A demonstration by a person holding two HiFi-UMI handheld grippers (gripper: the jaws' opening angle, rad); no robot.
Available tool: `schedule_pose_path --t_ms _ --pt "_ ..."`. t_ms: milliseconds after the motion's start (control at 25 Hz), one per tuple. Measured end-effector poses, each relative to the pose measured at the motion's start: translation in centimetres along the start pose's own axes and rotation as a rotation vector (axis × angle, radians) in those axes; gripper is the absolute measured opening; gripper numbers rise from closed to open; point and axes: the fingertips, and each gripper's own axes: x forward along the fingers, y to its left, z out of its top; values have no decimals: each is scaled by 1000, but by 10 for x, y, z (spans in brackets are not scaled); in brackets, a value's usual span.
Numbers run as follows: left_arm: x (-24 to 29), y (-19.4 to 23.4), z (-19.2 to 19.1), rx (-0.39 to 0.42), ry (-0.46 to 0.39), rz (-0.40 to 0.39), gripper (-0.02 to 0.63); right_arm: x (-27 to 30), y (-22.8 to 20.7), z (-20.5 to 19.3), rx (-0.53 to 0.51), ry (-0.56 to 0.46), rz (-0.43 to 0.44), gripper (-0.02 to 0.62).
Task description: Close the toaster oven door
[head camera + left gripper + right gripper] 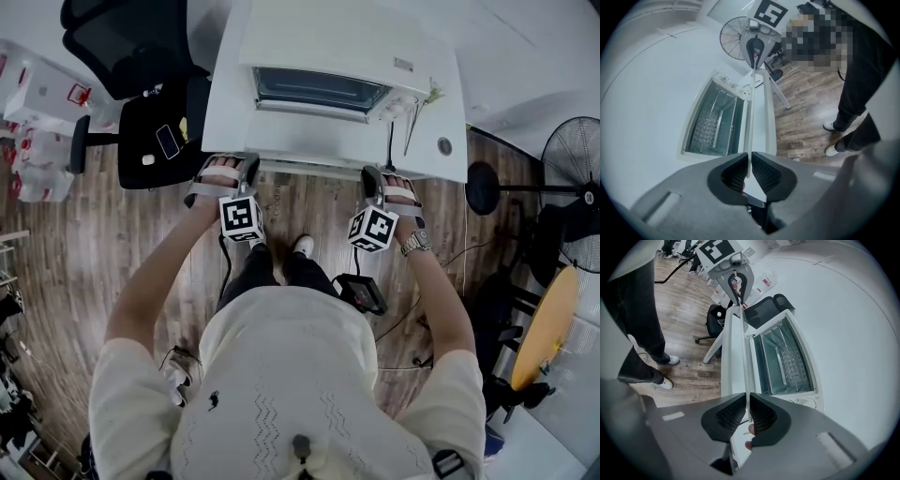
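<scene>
A white toaster oven stands at the back of a white table. Its glass door faces me and looks upright against the oven front, with the rack showing through the glass. Both grippers are at the table's front edge, well short of the oven. A thin white strip runs along that edge from one gripper to the other. My left gripper is shut on its left end. At the other end, my right gripper is shut on it.
A black office chair and a black stool stand left of the table. At the right are a floor fan and a round yellow table. A black device with cables lies on the wood floor by the person's feet.
</scene>
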Motion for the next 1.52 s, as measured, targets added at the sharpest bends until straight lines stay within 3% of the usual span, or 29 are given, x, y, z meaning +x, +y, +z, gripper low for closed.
schedule_pose_path --t_ms 600,1520 --pt "0 15 1 6 -1 -5 28 -1 -14 2 -14 1 66 37" --pt "4 52 1 11 32 19 28 0 -53 6 -29 -15 43 37"
